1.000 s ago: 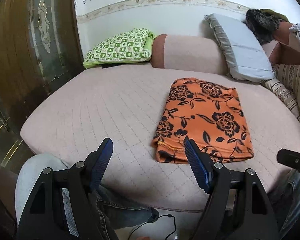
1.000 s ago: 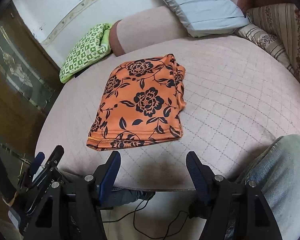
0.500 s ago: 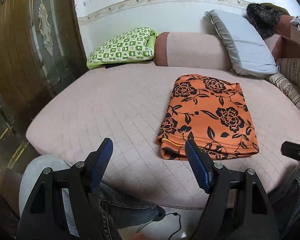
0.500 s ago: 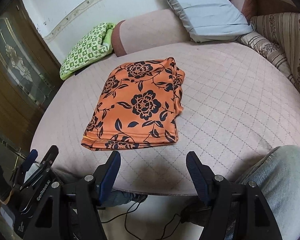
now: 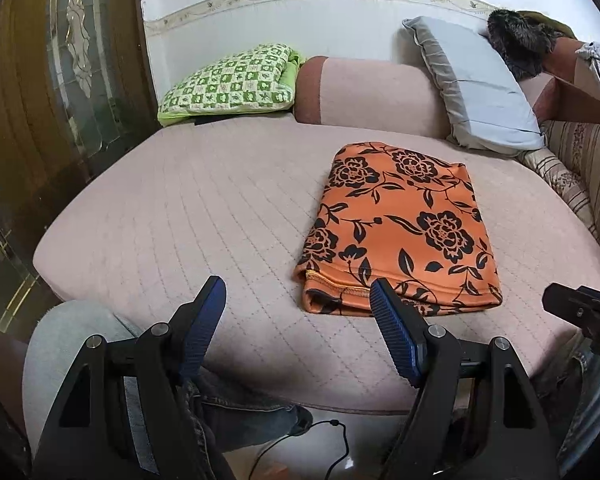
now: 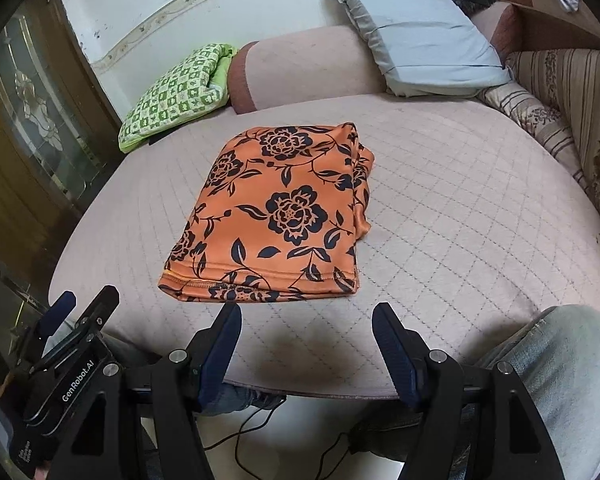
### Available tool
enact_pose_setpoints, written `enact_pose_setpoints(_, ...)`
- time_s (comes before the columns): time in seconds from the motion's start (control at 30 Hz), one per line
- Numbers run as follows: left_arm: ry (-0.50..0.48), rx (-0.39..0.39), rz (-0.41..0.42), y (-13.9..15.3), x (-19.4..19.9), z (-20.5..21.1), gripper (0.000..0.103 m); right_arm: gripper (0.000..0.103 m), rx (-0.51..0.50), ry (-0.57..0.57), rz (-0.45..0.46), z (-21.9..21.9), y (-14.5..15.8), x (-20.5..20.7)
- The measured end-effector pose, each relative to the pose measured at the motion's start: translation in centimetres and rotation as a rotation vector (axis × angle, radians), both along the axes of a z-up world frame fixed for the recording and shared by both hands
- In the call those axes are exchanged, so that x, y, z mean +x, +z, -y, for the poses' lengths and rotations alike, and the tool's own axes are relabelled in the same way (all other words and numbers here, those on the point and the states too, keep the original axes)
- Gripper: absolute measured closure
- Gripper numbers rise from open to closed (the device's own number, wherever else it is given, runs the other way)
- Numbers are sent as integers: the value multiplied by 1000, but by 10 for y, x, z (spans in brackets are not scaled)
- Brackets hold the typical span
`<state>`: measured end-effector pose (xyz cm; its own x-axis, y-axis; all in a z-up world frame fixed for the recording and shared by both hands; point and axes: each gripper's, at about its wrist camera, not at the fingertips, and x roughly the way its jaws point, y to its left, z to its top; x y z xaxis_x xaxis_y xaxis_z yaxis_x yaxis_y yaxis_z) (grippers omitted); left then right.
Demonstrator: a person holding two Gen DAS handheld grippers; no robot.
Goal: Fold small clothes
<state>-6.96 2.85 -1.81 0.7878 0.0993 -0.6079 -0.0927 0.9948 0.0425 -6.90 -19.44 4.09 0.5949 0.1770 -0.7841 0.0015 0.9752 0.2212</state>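
Wide pink quilted cushion, bare on both sides of an orange flowered cloth, already folded into a flat rectangle near the front edge. Looks like a pause between folds; next, probably gripping the near hem. Left gripper and right gripper hovering short of it, fingers spread, holding nothing. Pillows well behind.

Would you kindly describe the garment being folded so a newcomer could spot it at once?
Start at the broad pink quilted sofa seat. Lying flat near its front edge, ahead of both open grippers, is the folded orange cloth with black flowers. The green checked cushion and grey pillow by the backrest carry no flowers.
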Motion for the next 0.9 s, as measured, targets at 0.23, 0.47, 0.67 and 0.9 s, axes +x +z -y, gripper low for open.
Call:
enact_pose_setpoints(0.23, -1, 3, 24, 4, -3, 0, 28, 36, -26, 8, 14, -8, 0, -1)
enact_pose_setpoints(0.47, 5, 39, 31, 4, -3, 5, 28, 36, -50, 23, 31, -15, 5, -2)
enact_pose_setpoints(0.67, 0, 49, 27, 4, -4, 7, 28, 36, -84, 8, 46, -15, 9, -5)
enact_pose_setpoints(0.9, -1, 36, -23, 0, 4, 7, 28, 36, -72, -10, 44, -8, 12, -2)
